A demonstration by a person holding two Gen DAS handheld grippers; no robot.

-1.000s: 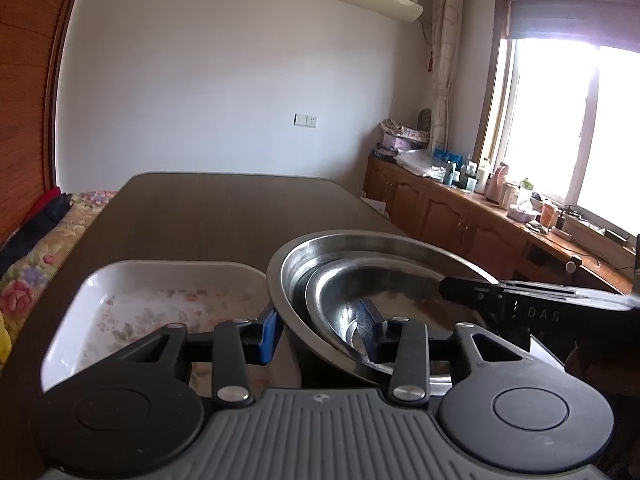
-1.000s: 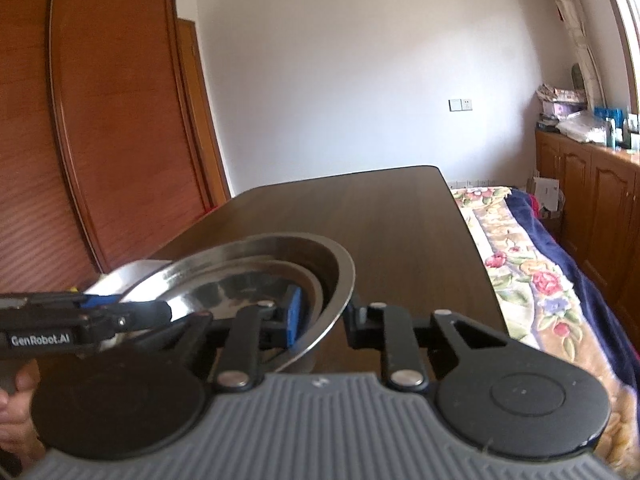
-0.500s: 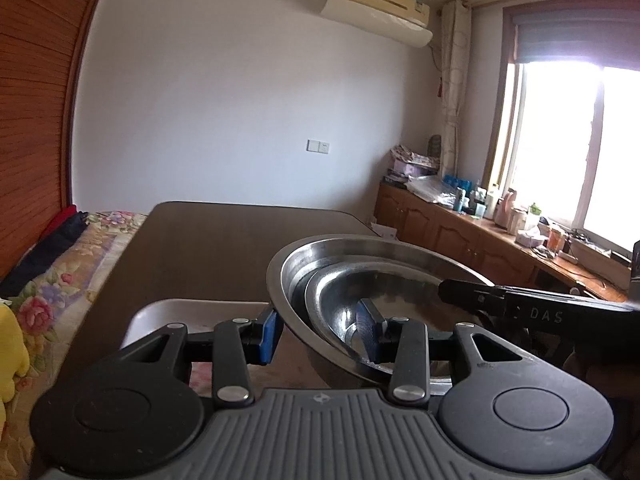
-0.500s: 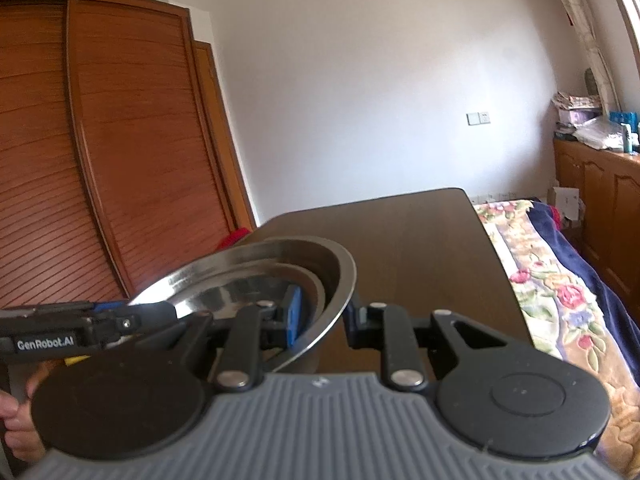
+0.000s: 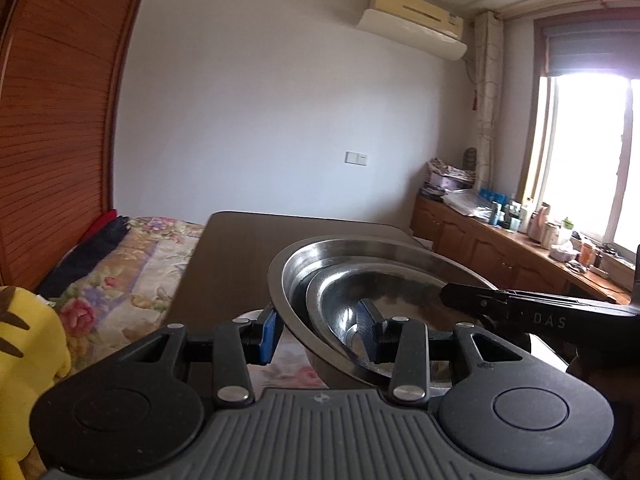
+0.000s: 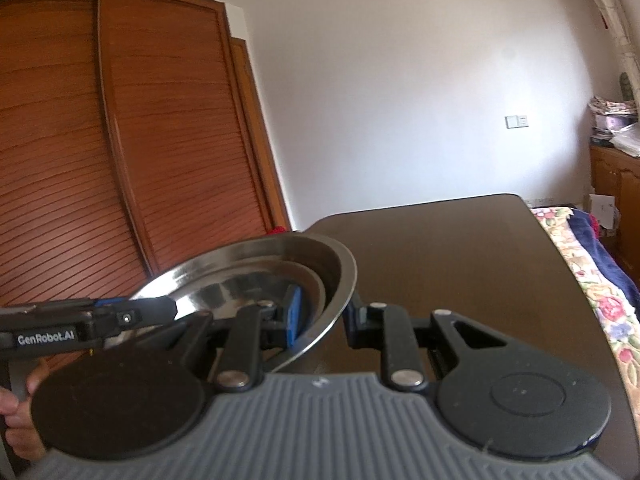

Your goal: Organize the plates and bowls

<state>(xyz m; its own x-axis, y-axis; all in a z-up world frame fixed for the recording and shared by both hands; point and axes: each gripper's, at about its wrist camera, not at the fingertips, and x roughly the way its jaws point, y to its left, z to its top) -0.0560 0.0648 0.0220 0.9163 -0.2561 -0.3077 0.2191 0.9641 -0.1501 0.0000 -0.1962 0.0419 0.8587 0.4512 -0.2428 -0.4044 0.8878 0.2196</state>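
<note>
Bedroom: white wall, slatted wooden wardrobe [image 6: 120,152], long dark table [image 6: 460,248] with floral bedding alongside.

Two nested steel bowls are held above the near end of the table: large bowl [image 5: 296,280] outside, smaller bowl [image 5: 344,292] seated inside it. Left gripper [image 5: 320,334] straddles the near wall of both bowls, one blue pad outside and one inside, clamped on them. Right gripper [image 6: 320,316] pinches the large bowl's rim from the opposite side, jaws closed on the thin metal. A grip on each side likely keeps the stack level and stops the inner bowl from sliding (steel on steel is slippery).

Left view alone shows a floral-patterned white dish [image 5: 288,360] on the table under the bowls, a yellow plush toy [image 5: 24,344], the window and the counter. Right view alone shows the wardrobe front and the person's hand [image 6: 20,420] on the left gripper's handle.
</note>
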